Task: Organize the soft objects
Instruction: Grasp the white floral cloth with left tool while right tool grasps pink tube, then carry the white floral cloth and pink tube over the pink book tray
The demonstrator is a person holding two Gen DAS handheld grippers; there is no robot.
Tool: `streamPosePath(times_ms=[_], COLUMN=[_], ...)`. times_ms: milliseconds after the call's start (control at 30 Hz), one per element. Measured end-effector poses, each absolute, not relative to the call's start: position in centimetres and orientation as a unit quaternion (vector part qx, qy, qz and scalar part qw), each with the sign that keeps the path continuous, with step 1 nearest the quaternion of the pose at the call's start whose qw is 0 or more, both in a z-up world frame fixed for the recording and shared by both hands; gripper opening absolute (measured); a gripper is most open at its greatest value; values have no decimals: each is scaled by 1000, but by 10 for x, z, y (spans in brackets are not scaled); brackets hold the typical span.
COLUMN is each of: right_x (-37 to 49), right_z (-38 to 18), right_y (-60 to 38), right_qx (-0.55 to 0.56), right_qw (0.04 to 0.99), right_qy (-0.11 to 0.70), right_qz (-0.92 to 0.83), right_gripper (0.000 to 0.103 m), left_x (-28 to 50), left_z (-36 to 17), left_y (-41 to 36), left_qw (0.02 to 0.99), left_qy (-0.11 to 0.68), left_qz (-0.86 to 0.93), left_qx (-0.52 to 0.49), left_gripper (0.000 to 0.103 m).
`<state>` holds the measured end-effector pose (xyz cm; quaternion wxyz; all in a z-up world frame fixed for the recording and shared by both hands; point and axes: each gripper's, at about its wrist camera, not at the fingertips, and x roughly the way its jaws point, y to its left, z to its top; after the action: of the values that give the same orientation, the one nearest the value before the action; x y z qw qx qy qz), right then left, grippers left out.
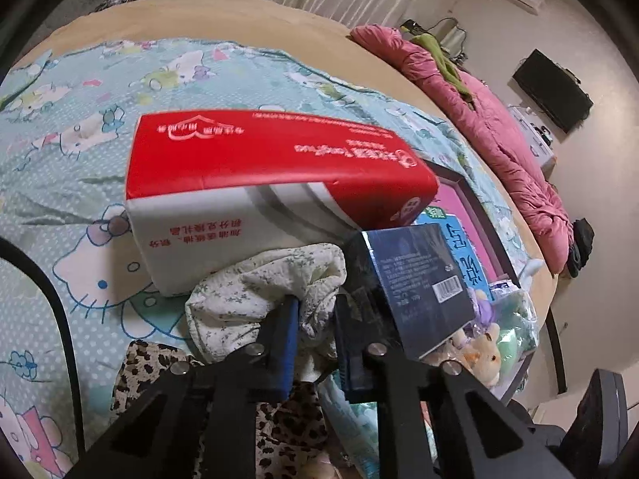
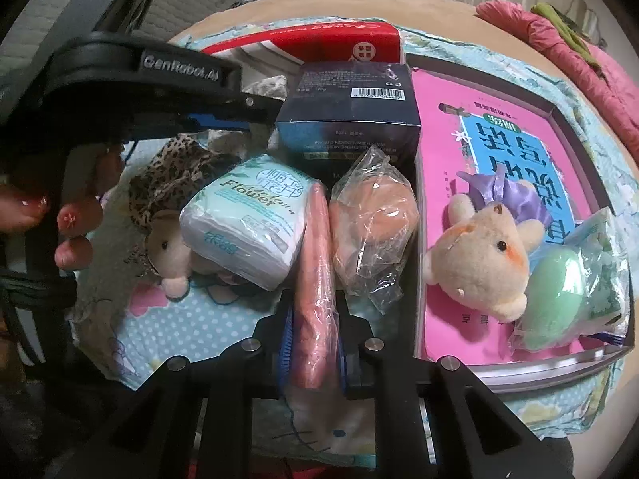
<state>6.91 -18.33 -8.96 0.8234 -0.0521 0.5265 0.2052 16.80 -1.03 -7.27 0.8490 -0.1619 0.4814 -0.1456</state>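
"Flower" is printed on the tissue pack [image 2: 243,225]; a pink tube [image 2: 315,279] is gripped by the right claw [image 2: 313,343], white cloth [image 1: 279,287] is pinched by the left claw [image 1: 315,343], marked "GenRobot.AI".

From my right wrist view, the pink wrapped roll [image 2: 315,279] between my jaws runs back under the rig, so I can't see its near end. Left of the jaws, the small plush [image 2: 167,255] is half buried under the tissue pack [image 2: 243,227], and the leopard cloth [image 2: 175,175] behind it is partly covered. Beyond the jaws, the dark box [image 2: 347,119] hides most of the red pack [image 2: 319,46]. In my left wrist view, the floral cloth [image 1: 271,291] sits between the jaws, but I can't tell whether the pads pinch it. The box's small print there is too small to read.
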Motion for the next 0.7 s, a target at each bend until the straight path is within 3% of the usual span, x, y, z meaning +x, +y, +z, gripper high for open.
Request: streamPosePath(times_ms=[700], right_x=[52], right_z=[-42], right_y=[-198], right_qx=[-14], right_qw=[865], right_qy=[438], right_qz=[244], right_gripper=[17], left_x=[120], left_z=[-8], left_y=[9], left_qw=[886], left_qy=[415], left_qz=[-130], left_qx=[-161], left_gripper=[16])
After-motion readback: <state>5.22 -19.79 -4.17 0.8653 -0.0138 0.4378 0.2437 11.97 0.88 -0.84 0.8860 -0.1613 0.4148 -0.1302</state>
